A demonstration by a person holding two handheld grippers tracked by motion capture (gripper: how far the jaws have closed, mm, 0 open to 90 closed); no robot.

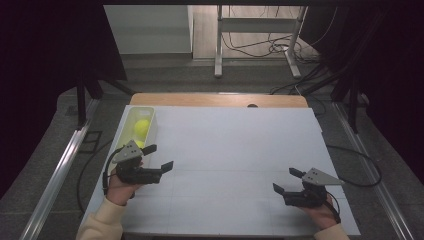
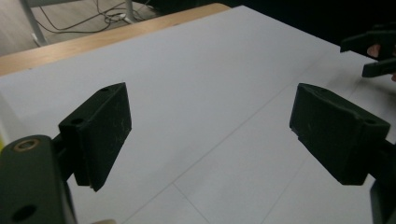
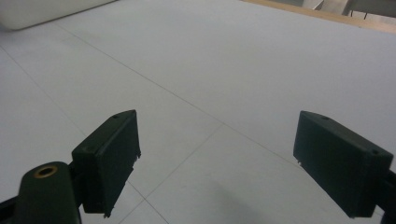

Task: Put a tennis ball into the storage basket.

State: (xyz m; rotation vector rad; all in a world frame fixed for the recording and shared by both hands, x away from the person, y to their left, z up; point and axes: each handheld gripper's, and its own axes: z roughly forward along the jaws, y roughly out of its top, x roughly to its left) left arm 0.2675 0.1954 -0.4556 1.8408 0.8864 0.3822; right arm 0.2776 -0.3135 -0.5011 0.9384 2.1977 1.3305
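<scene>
My left gripper (image 1: pixel 159 156) is at the left side of the white table (image 1: pixel 235 145), just in front of a clear bin (image 1: pixel 126 131) with a yellow-green ball (image 1: pixel 141 127) inside. Its jaws stand wide apart with nothing between them, and in the left gripper view my left gripper (image 2: pixel 210 135) has bare table beneath it. My right gripper (image 1: pixel 287 180) rests near the table's front right, held by a hand, jaws apart. The right gripper view shows my right gripper (image 3: pixel 217 161) open over bare white surface. The right gripper (image 2: pixel 373 51) also appears far off in the left gripper view.
A wooden strip (image 1: pixel 220 99) runs along the table's far edge. Beyond it stand a metal frame (image 1: pixel 257 40) and loose cables (image 1: pixel 265 47) on the floor. A rail (image 1: pixel 57 175) borders the left side. The bin's pale corner (image 3: pixel 42 14) appears at the top left of the right gripper view.
</scene>
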